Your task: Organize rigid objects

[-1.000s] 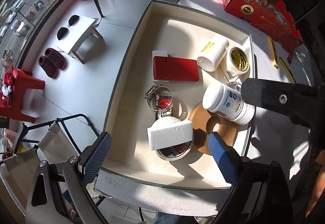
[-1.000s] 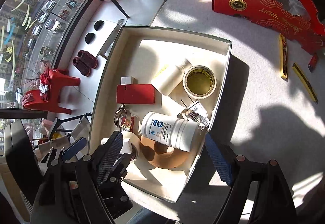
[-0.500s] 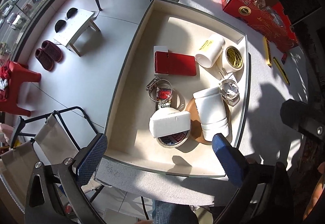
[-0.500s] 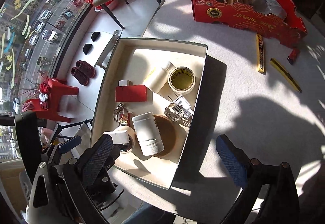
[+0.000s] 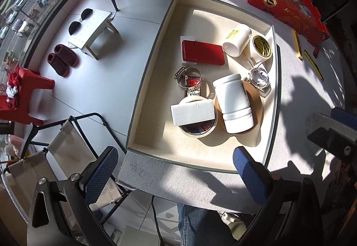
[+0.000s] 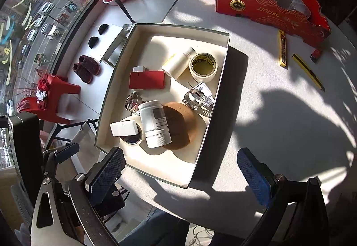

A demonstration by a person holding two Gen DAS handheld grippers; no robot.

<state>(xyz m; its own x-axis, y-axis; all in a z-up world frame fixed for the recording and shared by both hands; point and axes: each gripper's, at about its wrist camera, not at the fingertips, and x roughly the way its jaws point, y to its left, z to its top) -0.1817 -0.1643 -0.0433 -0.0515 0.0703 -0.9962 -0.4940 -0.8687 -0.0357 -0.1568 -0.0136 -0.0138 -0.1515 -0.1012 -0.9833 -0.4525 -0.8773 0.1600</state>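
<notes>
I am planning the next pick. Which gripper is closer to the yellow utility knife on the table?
Right. The right gripper hangs open over the table between the tray and the yellow utility knife. The left gripper is open over the tray's opposite side, farther away.

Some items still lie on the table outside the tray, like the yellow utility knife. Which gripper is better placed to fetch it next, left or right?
Probably the right gripper. It is open and empty over bare table beside the tray, on the side where the yellow utility knife lies. The left gripper, also open, hangs over the tray's near edge, farther from it.
</notes>
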